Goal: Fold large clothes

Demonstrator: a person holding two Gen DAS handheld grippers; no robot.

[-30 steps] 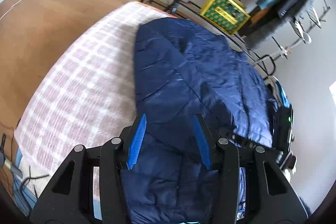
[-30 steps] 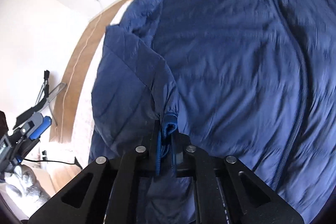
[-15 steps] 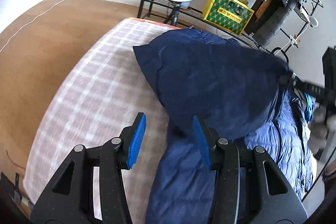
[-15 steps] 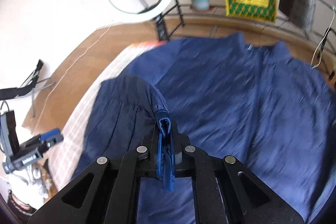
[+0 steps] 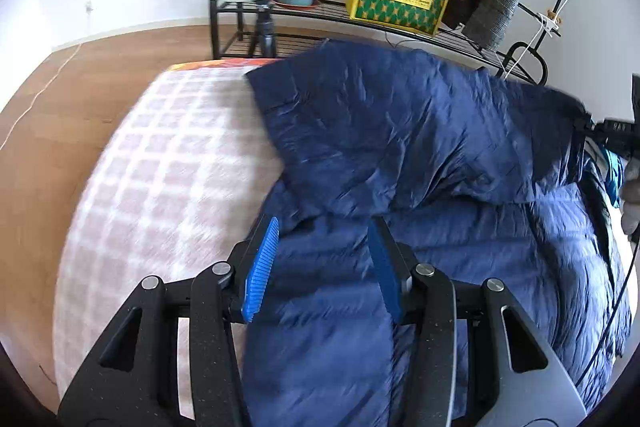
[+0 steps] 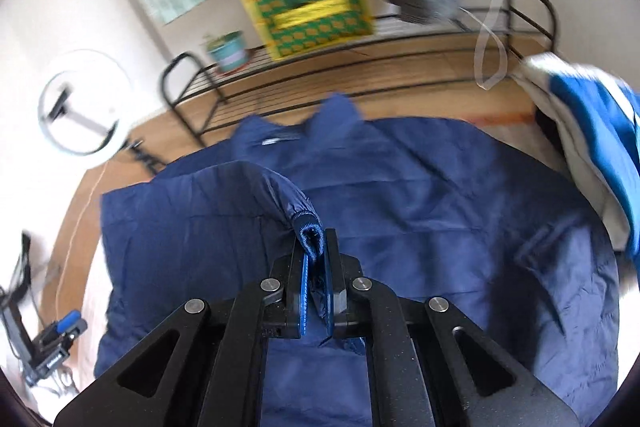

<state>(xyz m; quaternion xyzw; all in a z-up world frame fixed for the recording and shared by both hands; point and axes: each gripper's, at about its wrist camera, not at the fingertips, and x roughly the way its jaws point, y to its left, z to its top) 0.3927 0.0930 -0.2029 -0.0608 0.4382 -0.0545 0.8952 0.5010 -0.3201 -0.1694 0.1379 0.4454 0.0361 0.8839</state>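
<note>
Since the frame 1 second back, the right gripper has carried the ribbed sleeve cuff up and across the body of the navy quilted puffer jacket, so the sleeve now drapes as a raised fold over the chest instead of lying along the jacket's side. Its 2 blue-padded jaws are pressed together on that cuff. The left gripper hovers with its jaws spread wide and nothing between them, low over the jacket's near part, beside the edge where the fabric meets the pink-and-white checked bed cover.

What the next move likely turns on: the sleeve's long axis runs from the shoulder at the jacket's left edge diagonally to the pinched cuff, which sits above the middle of the body, collar away from the camera. Only the right gripper holds cloth; the left is nearer the lower part of the jacket.

Glossy, puffy and creased, the jacket lies spread on the bed with its collar toward the black wire rack.
</note>
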